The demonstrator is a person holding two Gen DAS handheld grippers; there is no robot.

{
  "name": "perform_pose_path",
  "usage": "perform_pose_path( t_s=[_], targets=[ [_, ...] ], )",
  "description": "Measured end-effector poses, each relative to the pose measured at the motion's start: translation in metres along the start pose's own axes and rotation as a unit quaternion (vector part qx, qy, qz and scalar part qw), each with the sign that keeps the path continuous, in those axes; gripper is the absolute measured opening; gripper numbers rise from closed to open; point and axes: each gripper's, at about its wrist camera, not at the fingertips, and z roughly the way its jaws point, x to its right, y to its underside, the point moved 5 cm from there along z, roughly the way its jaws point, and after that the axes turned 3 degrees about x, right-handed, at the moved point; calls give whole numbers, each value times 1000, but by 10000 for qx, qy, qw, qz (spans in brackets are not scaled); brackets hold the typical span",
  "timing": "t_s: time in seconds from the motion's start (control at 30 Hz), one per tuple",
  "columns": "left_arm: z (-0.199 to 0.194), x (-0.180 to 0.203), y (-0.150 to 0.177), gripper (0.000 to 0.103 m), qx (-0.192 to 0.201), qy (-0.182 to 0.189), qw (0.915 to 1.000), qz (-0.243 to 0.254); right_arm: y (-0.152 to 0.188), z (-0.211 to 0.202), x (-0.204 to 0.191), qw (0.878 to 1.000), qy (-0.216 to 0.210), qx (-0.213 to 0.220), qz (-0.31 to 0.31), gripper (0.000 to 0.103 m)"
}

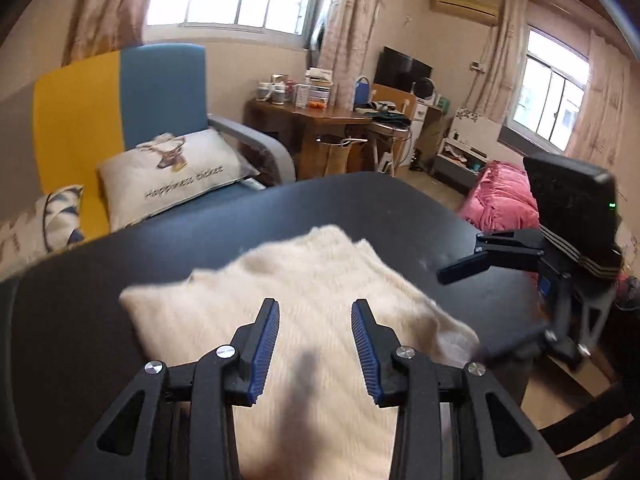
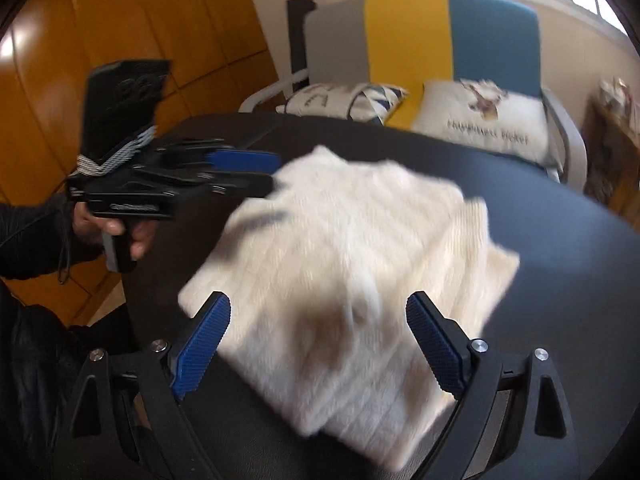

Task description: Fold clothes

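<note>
Where the room opened behind it, a sofa (image 2: 452, 36) with flat upholstered panels of grey, yellow and blue stood against the wall, two soft printed cushions (image 2: 480, 120) propped on its seat. In front of it sat the counter (image 1: 340, 208), a smooth matte dark top with a rounded edge. On the counter lay the sweater (image 2: 348, 248), cream, fuzzy and faintly ribbed, folded into a rough rectangle of stacked layers with one corner jutting past the rest. The right tool (image 2: 318, 344) hung over the sweater's near edge, its blue knurled pads spread wide with nothing between them. The left tool (image 1: 315, 344) hovered above the sweater too, its ridged blue pads parted and empty. A hand (image 2: 108, 232) in a dark sleeve gripped its handle.
</note>
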Motion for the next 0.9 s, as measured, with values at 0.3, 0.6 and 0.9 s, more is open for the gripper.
perform_pose_path(
  t_s=[0.3, 0.6, 0.9],
  targets=[
    [48, -13, 38, 38, -716, -352, 9968, -57, 32, 75, 31, 9935, -608, -838, 479, 91],
    [15, -23, 8, 38, 38, -241, 9992, -317, 13, 27, 49, 9950, -611, -70, 788, 92],
    [53, -63, 20, 39, -645, -560, 9930, -822, -42, 78, 85, 9873, -1062, 34, 1182, 92]
  ],
)
